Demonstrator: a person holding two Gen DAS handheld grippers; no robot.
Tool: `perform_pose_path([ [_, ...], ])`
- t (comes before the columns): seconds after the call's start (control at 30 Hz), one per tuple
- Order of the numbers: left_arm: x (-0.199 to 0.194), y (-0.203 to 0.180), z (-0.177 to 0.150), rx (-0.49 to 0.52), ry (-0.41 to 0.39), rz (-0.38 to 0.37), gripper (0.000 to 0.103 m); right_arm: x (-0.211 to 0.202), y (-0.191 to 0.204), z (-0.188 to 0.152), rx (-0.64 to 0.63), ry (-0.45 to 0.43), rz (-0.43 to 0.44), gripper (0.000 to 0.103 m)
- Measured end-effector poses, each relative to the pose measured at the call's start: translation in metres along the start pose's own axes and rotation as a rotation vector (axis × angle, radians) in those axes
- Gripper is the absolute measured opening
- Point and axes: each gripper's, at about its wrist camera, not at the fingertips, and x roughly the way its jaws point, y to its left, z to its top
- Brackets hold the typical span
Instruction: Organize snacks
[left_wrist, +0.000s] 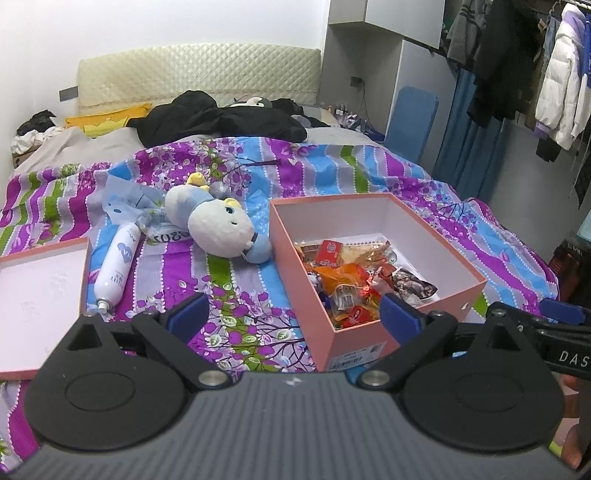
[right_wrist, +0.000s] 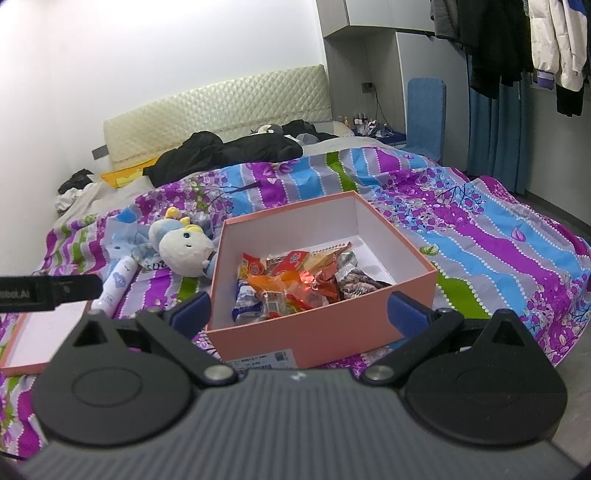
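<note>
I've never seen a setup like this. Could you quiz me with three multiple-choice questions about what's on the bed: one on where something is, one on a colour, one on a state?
1. Where are the snacks?
A. inside the box
B. on the lid
C. under the plush toy

2. What colour is the box outside?
A. green
B. pink
C. black

3. How is the box now?
A. closed
B. taped
C. open

Answers: 1 A, wrappers fill the box's bottom. 2 B, its outer walls are pink. 3 C, the lid lies apart, beside the spray bottle; the plush toy lies between.
</note>
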Motion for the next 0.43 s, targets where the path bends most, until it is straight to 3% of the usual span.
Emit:
perform_pose_path([
  [0.43,-0.0051,0.0013,-0.0013,0.003,-0.007,0.014,0.1,0.0006,0.0027,0.001,-0.016,0.004,0.005,0.103],
])
